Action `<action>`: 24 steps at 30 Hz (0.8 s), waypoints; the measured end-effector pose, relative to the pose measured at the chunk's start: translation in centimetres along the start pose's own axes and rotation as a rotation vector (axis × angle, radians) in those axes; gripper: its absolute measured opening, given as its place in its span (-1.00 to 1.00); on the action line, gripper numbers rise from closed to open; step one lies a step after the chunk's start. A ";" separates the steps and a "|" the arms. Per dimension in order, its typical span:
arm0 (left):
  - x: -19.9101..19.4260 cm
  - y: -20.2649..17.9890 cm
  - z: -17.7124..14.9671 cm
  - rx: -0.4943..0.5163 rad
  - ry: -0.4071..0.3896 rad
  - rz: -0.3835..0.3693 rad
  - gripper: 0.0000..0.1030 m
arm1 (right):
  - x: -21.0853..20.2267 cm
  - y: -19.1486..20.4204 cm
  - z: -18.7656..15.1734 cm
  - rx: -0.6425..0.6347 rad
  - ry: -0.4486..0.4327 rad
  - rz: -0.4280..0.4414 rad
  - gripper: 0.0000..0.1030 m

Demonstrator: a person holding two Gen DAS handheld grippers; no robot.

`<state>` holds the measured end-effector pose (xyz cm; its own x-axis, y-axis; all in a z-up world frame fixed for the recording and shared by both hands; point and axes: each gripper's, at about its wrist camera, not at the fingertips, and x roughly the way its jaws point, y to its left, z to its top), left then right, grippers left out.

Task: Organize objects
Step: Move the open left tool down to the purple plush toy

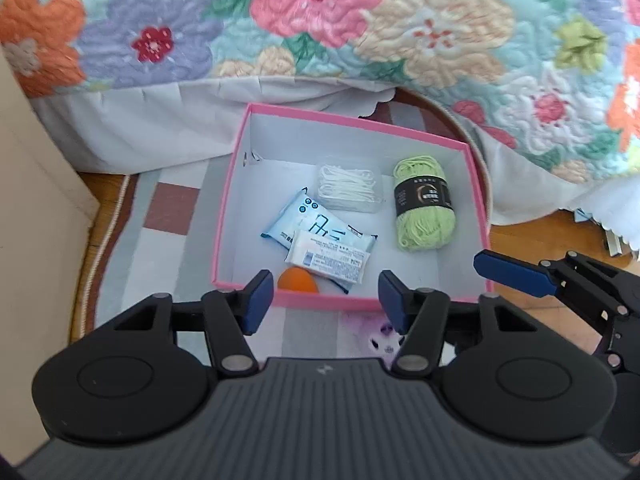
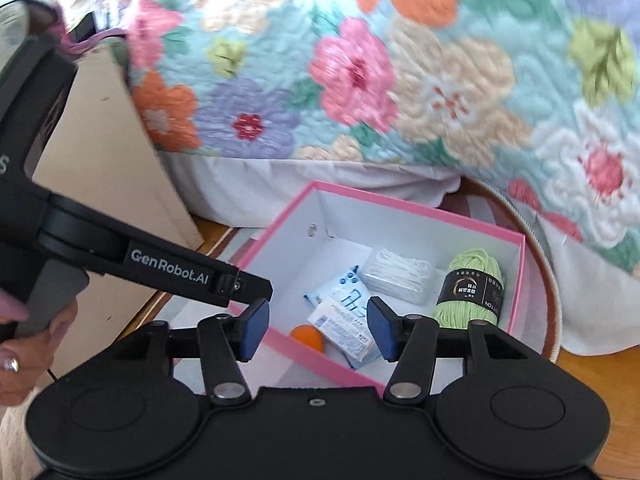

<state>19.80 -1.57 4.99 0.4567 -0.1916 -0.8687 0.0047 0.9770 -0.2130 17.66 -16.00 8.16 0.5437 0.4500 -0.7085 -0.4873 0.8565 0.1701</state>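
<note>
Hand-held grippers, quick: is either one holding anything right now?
Left hand-held gripper: open, holding nothing.
Right hand-held gripper: open, holding nothing.

A floral quilt [image 1: 360, 20] drapes over the bed edge — below it, a checked rug [image 1: 172, 208] covers the wooden floor [image 1: 560, 236]

My left wrist camera looks steeply down, close above the open pink cardboard box [image 1: 478, 200]; my right wrist one views that box [image 2: 516, 280] from its right, sharing the floral quilted bedspread [image 1: 320, 20]
</note>
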 end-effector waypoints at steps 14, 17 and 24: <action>-9.5 -3.1 -6.7 0.103 -0.039 0.010 0.55 | -9.0 4.1 -3.4 -0.119 -0.021 0.016 0.64; -10.5 -3.8 -8.4 0.128 -0.042 0.010 0.67 | -10.0 4.5 -5.0 -0.133 -0.016 0.015 0.67; -9.1 -4.4 -12.0 0.147 0.012 -0.022 0.73 | -11.0 5.2 -9.3 -0.199 -0.020 -0.003 0.84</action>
<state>4.98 -5.27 8.49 0.4441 -0.2130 -0.8703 0.1448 0.9756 -0.1649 2.79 -18.89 10.47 0.5583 0.4539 -0.6944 -0.6097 0.7921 0.0275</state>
